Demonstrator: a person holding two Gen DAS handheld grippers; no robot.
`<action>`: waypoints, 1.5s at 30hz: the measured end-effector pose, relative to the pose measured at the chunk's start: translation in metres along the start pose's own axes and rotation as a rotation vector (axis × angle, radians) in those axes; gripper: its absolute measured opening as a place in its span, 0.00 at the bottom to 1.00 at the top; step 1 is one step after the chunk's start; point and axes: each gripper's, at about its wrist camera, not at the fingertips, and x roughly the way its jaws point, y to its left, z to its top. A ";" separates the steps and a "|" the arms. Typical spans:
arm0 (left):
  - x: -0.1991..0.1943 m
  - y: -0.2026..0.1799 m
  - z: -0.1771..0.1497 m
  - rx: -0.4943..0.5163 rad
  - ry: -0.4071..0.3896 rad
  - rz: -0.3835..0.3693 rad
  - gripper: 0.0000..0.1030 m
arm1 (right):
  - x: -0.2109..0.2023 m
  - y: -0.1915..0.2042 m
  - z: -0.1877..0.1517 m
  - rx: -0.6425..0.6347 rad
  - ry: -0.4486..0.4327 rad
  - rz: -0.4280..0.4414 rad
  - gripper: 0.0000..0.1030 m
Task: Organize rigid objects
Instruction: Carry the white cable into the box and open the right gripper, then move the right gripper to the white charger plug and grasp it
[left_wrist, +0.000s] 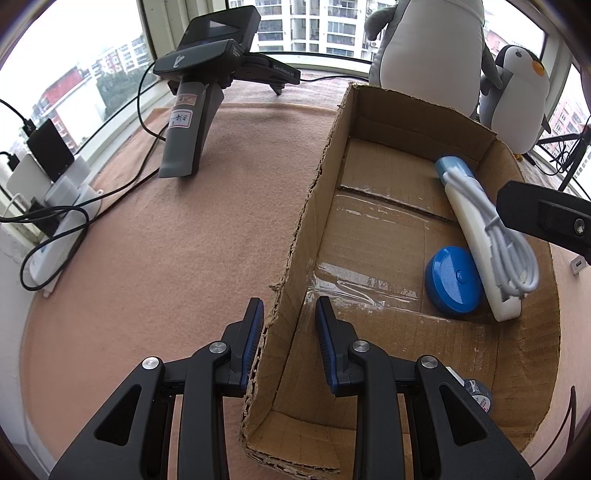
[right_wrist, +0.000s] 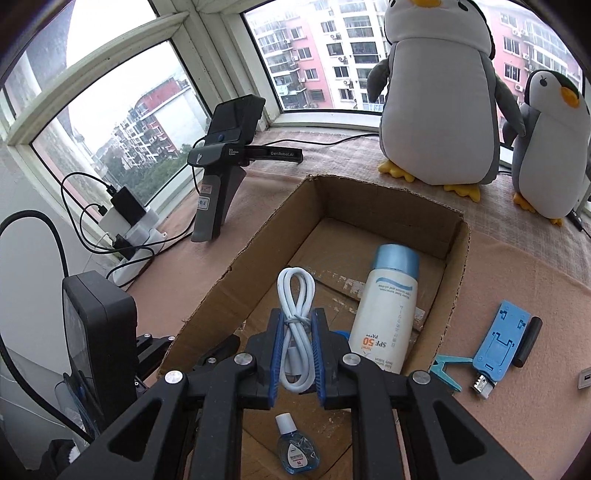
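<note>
The left gripper (left_wrist: 289, 321) straddles the near left wall of the cardboard box (left_wrist: 310, 206), one pad outside, one inside; the outer pad sits against the torn edge, the jaws as narrow as they get, and whether the inner pad touches I cannot tell. In the right wrist view the right gripper (right_wrist: 295, 354) pinches a coiled white cable (right_wrist: 295, 325) between its blue pads, poised over the box. At one o'clock from it, the sunscreen bottle (right_wrist: 388, 314) lies on the box floor. At six o'clock, a small blue dropper bottle (right_wrist: 297, 448). In the left view, a round blue lid (left_wrist: 454, 280) rests against the sunscreen. Outside the box, at three o'clock, a blue phone stand (right_wrist: 498, 343) and a teal clip (right_wrist: 448, 371) lie on the pink cloth (right_wrist: 517, 295).
</note>
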 end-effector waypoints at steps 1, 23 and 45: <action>0.000 0.000 0.000 0.000 0.000 0.000 0.26 | -0.001 0.000 0.001 0.002 0.001 0.002 0.32; -0.001 0.000 0.000 0.003 -0.001 0.003 0.26 | -0.028 -0.033 -0.006 0.054 -0.053 -0.074 0.58; -0.002 -0.001 -0.002 0.015 -0.002 0.017 0.25 | -0.106 -0.195 -0.076 0.427 -0.081 -0.296 0.58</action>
